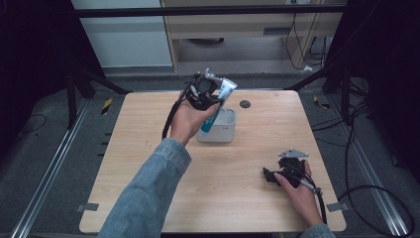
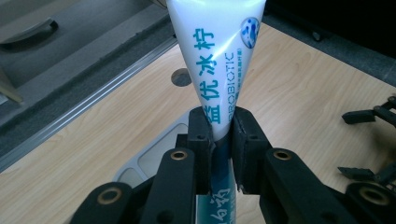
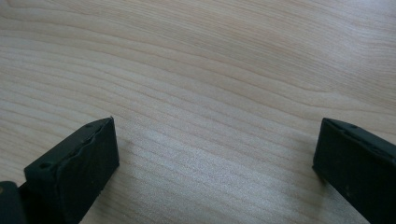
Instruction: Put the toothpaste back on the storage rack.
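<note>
High view: a white-and-teal tube (image 1: 219,104) is pinched by the left hand-held gripper (image 1: 208,94) at upper centre of the frame, its long axis slanted, upper end to the upper right, lower end dipping toward the white container (image 1: 220,131) just below. In the left gripper view the tube (image 2: 215,65) is clamped mid-length. At lower right, the right hand-held gripper (image 1: 277,174) is rested on the tabletop (image 1: 247,198), jaws spread, well apart from the tube.

- A soft white plastic tube with teal lettering (image 2: 215,60) stood clamped between the left gripper (image 2: 222,135)'s black jaws, its flat wide end rising beyond them, tilted.
- Its lower end reached down toward a white rectangular plastic container (image 1: 229,133) just beneath that gripper.
</note>
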